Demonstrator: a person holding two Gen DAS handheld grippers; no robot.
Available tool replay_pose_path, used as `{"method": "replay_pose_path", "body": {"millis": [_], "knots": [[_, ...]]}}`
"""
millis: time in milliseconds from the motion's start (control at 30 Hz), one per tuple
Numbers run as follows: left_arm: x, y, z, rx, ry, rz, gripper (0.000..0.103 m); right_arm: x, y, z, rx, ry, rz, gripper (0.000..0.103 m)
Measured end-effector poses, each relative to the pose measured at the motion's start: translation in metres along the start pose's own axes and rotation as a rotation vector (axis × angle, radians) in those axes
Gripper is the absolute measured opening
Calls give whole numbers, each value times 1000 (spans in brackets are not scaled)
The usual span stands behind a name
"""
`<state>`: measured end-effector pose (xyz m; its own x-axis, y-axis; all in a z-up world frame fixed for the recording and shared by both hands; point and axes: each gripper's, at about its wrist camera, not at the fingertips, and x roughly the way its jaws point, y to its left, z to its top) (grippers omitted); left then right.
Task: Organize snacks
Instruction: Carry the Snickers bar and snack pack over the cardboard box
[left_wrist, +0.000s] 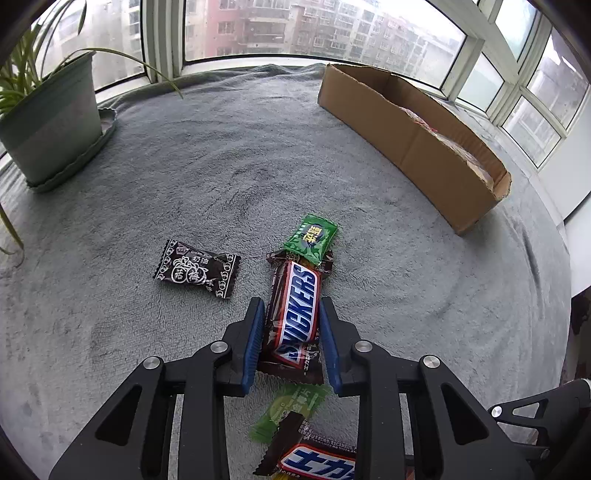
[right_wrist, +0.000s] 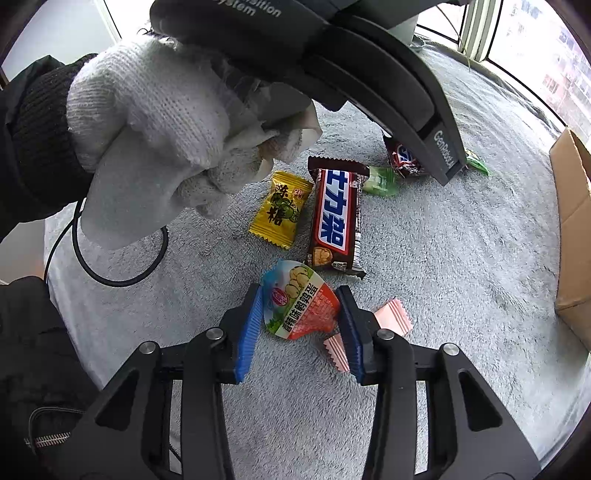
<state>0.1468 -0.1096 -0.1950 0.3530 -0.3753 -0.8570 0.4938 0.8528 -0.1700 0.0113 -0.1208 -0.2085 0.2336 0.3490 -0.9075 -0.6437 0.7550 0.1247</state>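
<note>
1. Near centre of the blanket, your left gripper has its fingers clamped on the Snickers bar, ready for lifting.
2. Your right gripper has its fingers pinching the quail-egg packet; the cardboard box waits far right.

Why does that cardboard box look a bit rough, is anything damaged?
Yes: the cardboard box has a ragged, torn top rim, worst at its near right corner. Otherwise the snacks just lie scattered on the grey blanket, some overlapping.
</note>
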Motion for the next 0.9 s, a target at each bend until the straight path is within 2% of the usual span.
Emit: {"method": "replay_pose_path", "body": {"millis": [300,533,900], "knots": [[-7,11,-6,-50,-9,-9,27,-8,-31,-6,75,-10,41,34],[-15,22,-9,-95,-24,-12,27,-19,-49,-8,126,-38,51,34],[-34,25,-7,-114,-68,-11,27,-50,-70,-13,195,-105,46,34]]}}
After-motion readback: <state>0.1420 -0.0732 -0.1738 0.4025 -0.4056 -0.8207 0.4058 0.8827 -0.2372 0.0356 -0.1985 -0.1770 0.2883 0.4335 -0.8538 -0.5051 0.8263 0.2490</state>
